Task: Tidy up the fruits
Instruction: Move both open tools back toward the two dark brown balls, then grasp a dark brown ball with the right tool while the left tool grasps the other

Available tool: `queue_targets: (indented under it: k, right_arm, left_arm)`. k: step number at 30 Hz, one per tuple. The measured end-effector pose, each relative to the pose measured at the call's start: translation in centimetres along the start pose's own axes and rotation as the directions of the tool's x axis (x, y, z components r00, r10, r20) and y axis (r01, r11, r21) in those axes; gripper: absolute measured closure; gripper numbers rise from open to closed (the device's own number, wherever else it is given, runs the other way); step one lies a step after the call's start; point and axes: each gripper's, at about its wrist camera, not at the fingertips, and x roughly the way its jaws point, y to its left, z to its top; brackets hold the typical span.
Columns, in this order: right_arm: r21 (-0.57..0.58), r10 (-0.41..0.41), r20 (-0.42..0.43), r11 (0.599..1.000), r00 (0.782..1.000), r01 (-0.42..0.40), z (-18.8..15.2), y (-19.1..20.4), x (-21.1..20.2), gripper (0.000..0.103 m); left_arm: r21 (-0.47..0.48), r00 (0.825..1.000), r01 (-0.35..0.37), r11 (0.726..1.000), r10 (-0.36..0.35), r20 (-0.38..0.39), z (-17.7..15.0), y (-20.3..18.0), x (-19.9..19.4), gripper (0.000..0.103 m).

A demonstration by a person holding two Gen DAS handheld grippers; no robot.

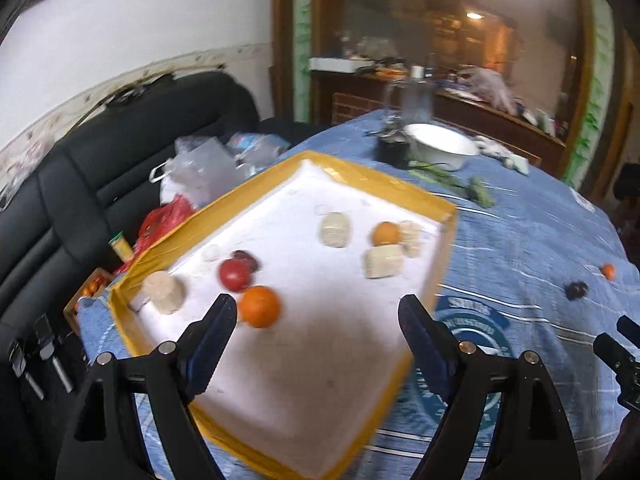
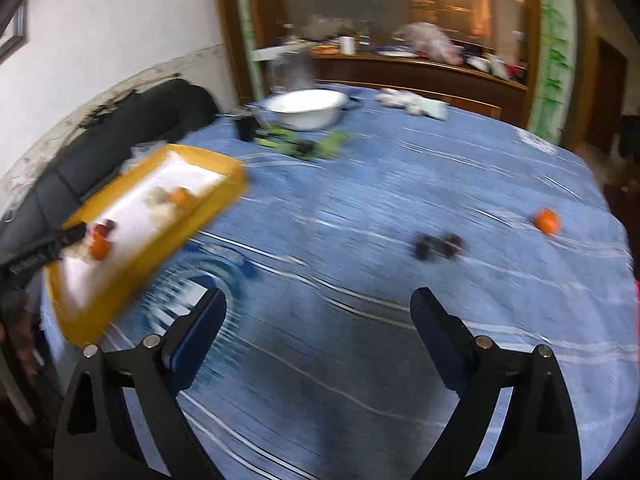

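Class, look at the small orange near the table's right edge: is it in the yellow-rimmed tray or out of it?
Out. The small orange lies on the blue tablecloth, far right of the yellow-rimmed tray, beyond the dark fruits.

The left gripper is held wide open over the yellow-rimmed tray, where an orange and tomato are parked.

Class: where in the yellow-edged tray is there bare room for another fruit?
The near half of the tray, between the open left gripper and the near orange, is bare. Crowded: the tomato cluster and the far orange among pale blocks.
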Motion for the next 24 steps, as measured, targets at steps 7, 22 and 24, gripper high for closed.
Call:
queue_targets:
  k: [7, 22, 24]
  right_arm:
    - [0.089, -0.153, -0.072, 0.983, 0.986, 0.159, -2.1, -7.5, 1.2, 0.01]
    - [0.016, -0.183, -0.132, 0.982, 0.974, 0.186, 3.5, -10.5, 10.4, 0.06]
    - [0.017, -0.175, -0.124, 0.984, 0.977, 0.178, 4.0, -10.5, 10.9, 0.073]
  left_arm:
    - [0.126, 0.994, 0.101, 0.987, -0.095, -0.051, -1.4, -5.3, 1.2, 0.018]
    - [0.236, 0.978, 0.201, 0.951, -0.179, -0.109, -1.1, -13.1, 4.1, 0.018]
    - [0.251, 0.973, 0.226, 0.941, -0.203, -0.112, -0.8, -14.6, 4.5, 0.018]
